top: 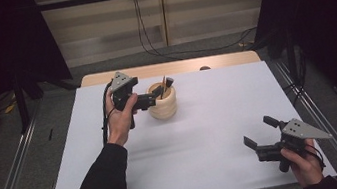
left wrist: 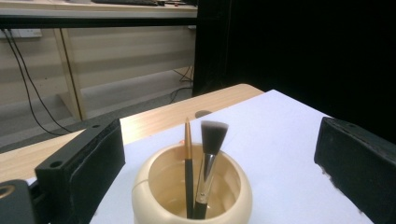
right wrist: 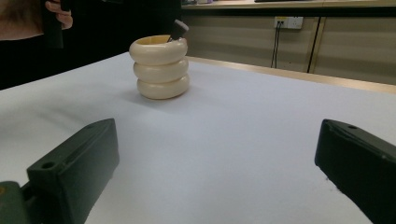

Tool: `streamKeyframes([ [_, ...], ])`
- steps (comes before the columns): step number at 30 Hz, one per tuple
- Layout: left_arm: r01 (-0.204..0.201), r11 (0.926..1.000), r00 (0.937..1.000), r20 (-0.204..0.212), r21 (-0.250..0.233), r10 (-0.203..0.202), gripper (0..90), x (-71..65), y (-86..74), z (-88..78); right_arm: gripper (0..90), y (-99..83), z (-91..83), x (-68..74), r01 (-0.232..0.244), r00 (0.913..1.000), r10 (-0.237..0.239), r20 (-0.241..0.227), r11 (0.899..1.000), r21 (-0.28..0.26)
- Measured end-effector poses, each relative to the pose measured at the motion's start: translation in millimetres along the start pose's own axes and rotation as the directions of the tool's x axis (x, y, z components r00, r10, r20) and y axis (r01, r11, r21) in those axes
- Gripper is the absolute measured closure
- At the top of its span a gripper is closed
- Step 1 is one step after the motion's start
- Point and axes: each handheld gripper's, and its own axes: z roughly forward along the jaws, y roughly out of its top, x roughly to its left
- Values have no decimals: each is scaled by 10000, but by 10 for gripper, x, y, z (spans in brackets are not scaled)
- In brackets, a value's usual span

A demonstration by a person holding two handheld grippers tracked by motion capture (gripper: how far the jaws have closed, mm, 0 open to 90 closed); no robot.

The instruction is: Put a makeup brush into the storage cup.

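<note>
Hovering just above and beside the cream holder [top: 162, 103], the left tongs [top: 164, 88] — jaws wide apart, clamped on nothing. Seen from left gripper view: holder [left wrist: 191, 196] low and centred btwn the two black jaws, mouth open upward. Standing inside: a slim brush w/ gold-toned tip [left wrist: 188, 154] and a flat-topped makeup brush [left wrist: 212, 140], both near upright, leaning slightly, handles side by side and possibly touching low down, hard to tell at this res. Neither brush touched by the jaws.

Sitting toward the far middle of the white counter [top: 203, 135], the holder; shaped like three stacked rings, as shown in right gripper view [right wrist: 159, 67]. Poking over its rim there, the dark brush head [right wrist: 178, 29].

Held by the left hand [top: 120, 119], the left tongs' grip; dark sleeve coming in from bottom edge, cable trailing down beside the wrist.

Resting low at near right corner of counter, the right tongs [top: 256, 134], well apart from holder. Jaws spread wide, nothing btwn them but bare counter surface. Gripped from below by the right hand [top: 304, 165]; grey three-cornered plate on top.

Beyond the white sheet, a strip of wooden top at far edge.
</note>
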Motion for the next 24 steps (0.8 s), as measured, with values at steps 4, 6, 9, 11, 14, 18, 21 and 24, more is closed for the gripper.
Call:
streamKeyframes([
  [4, -88, 9996, 9999, 51, 254, 87, 24, -13, -16, -80, 0, -1, -4, -1, 33, 10000, -33, -39, 10000, 3],
  [6, 95, 9998, 9997, 230, 153, -98, 21, -15, -41, -110, 0, 0, -4, 0, 23, 10000, -23, -42, 10000, 0],
  [9, 141, 9998, 9996, 234, 169, -145, 20, -13, -68, -158, 0, 2, -1, 1, 11, 10000, -11, -39, 10000, -12],
  [11, 193, 9998, 9994, 291, 70, -195, 20, -24, -94, -184, 0, 2, -2, 0, 11, 10000, -11, -1, 10000, 5],
  [14, 122, 9999, 9996, 236, 42, -123, 20, -25, -130, -235, 0, 2, -2, 1, 19, 10000, -19, -3, 10000, 4],
  [18, -32, 10000, 9999, 149, -92, 33, 19, -41, -164, -318, 0, 1, -1, 1, 46, 10000, -46, -46, 10000, 3],
  [21, -305, 9995, 9995, 107, -118, 306, 18, -54, -192, -385, 0, 1, 0, 1, 49, 10000, -49, -49, 10000, 0],
  [24, -398, 9991, 9992, 21, -120, 399, 17, -65, -224, -458, 0, 2, -3, 1, 98, 9999, -98, -42, 9999, 33],
])
